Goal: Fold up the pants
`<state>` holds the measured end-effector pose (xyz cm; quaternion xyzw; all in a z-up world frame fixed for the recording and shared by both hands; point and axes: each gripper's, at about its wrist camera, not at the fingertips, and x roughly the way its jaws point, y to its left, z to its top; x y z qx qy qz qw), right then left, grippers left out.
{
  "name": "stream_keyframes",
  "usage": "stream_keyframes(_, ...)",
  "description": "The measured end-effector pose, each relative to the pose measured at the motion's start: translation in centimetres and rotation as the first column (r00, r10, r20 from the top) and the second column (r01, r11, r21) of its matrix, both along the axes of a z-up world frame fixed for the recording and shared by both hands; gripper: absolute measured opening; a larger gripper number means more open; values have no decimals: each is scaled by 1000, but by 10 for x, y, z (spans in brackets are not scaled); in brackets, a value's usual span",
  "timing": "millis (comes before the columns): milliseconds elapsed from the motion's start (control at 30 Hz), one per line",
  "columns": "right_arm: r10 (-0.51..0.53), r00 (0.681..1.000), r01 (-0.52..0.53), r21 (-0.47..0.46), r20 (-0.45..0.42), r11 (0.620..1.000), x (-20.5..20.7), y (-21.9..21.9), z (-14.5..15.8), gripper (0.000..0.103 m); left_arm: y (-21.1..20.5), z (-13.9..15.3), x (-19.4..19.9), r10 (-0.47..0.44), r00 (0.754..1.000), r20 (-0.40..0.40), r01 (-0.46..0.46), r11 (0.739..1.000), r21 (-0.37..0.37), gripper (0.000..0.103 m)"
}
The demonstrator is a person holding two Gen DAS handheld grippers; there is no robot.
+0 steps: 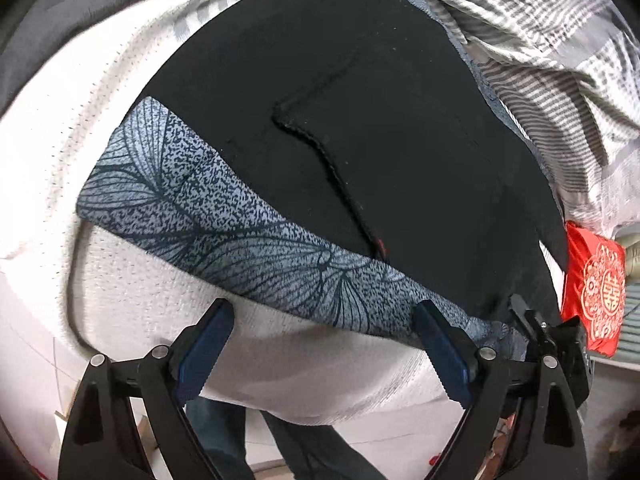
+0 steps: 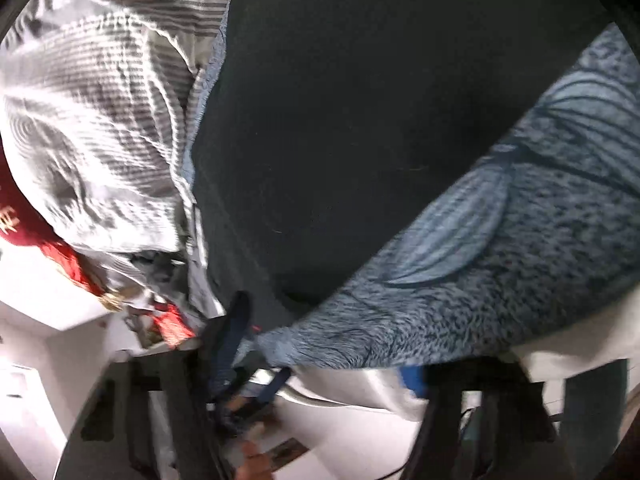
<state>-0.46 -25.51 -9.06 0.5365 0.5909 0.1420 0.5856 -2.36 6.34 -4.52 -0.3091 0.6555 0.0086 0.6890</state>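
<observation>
**Waistband could slip at the bed edge**

The left hand-held gripper (image 1: pixel 324 340) hovers open, holding nothing. The right hand-held gripper (image 2: pixel 340 360) is blurred; its state is unclear. The pants (image 1: pixel 360 100) lie flat on the bed (image 1: pixel 100 100), their patterned waistband (image 1: pixel 224 232) nearest. A shallow pinch could drop the band or bunch it.

Right wrist view smeared by motion blur throughout. Right gripper (image 2: pixel 332 364) fingers reduced to dark blurred shapes; jaw state not readable. Black pants (image 2: pixel 360 120) cut off by top edge, seams lost in blur. Red pouch (image 2: pixel 24 220) cropped at left edge, print illegible. In left wrist view, striped bedding (image 1: pixel 560 60) cropped at right edge.
</observation>
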Motion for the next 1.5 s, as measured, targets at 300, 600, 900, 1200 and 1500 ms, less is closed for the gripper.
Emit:
stream_keyframes(300, -10, 1000, 9, 66, 16, 998, -3, -7, 16, 14, 3, 2, 16, 47, 999, -17, -48, 998, -40, 72)
stream_keyframes(600, 47, 998, -48, 12, 42, 999, 10, -7, 45, 14, 3, 39, 27, -38, 995, 94, 40, 999, -25, 17)
stream_keyframes(900, 124, 985, -119, -46, 124, 992, 63, -8, 104, 14, -13, 91, 73, -192, 967, 165, 186, 981, 55, 17)
stream_keyframes(1200, 262, 961, -257, -67, 90, 964, 167, -6, 101, 15, -27, 102, 153, -211, 960, 183, 184, 971, 155, 17)
stream_keyframes(1500, 311, 950, -310, -37, 23, 950, 282, -7, 50, 18, -37, 79, 255, -162, 959, 231, 91, 953, 290, 46)
